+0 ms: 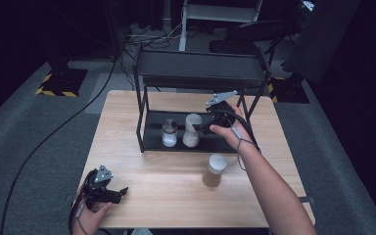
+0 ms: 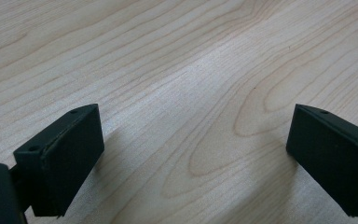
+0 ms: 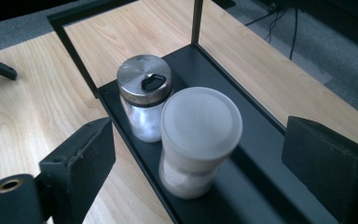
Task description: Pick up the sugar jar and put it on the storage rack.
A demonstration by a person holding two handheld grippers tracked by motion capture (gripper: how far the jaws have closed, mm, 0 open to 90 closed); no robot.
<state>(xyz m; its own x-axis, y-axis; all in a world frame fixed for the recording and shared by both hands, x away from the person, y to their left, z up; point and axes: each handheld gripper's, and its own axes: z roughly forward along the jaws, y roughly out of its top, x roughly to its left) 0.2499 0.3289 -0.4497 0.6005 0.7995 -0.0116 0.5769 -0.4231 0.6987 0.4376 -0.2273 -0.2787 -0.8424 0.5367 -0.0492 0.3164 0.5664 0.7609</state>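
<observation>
A black two-tier rack (image 1: 142, 122) stands on the wooden table. Its lower shelf (image 3: 256, 140) holds a metal-lidded shaker jar (image 3: 144, 93) of white powder and, touching it, a white-lidded jar (image 3: 200, 135) with white contents. My right gripper (image 3: 200, 144) is open just in front of the white-lidded jar, with the jaws wide apart and touching nothing. From above, the right gripper (image 1: 204, 125) reaches into the rack beside that jar (image 1: 192, 129) and the shaker (image 1: 169, 133). My left gripper (image 1: 121, 193) rests open low over the table's front left corner, with bare wood between its jaws (image 2: 196, 144).
A third jar (image 1: 215, 170) with brown contents and a pale lid stands on the table in front of the rack. The rack's top shelf (image 1: 200, 66) overhangs the lower one, and its posts (image 3: 196, 21) frame the shelf. Cables lie on the grey floor beyond.
</observation>
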